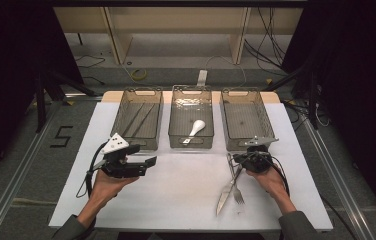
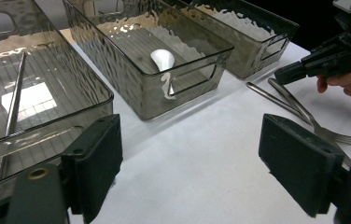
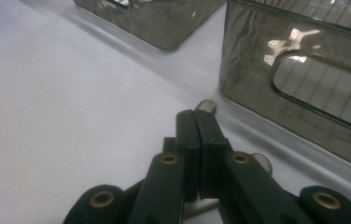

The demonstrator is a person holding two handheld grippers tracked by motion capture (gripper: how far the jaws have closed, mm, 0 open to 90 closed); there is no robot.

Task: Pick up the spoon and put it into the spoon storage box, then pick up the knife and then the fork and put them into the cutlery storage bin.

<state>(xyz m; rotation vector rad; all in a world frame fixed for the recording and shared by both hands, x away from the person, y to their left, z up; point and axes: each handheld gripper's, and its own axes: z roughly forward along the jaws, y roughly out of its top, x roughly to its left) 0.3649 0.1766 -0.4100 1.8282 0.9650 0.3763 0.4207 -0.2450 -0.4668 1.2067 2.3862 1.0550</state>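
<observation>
We start at the lower right of the high view, where one steel table knife point(image 1: 224, 192) and one steel fork point(image 1: 237, 194) lie side by side on the white table point(image 1: 176, 195), blade and tines toward the bottom edge and handles toward the bins. The right gripper point(image 1: 237, 161) sits over the handle ends with its jaws pressed together. In the right gripper view point(image 3: 196, 114) one rounded metal end peeks out just past the tips and another shows beside the jaw, but we cannot tell whether a handle is actually pinched.

At lower left of the high view, the left gripper point(image 1: 148, 165) hovers over bare table with its jaws spread wide and nothing between them.

Across the middle of the frame stand three smoky, rippled clear-plastic bins with cut-out handles. The left bin point(image 1: 145, 92) holds two thin metal chopsticks point(image 1: 138, 120), and the middle bin point(image 1: 191, 90) holds one white spoon point(image 1: 196, 127). The right bin point(image 1: 238, 92) stands nearest the right gripper.

On the floor at the left a dark "5" point(image 1: 62, 136) is marked.
</observation>
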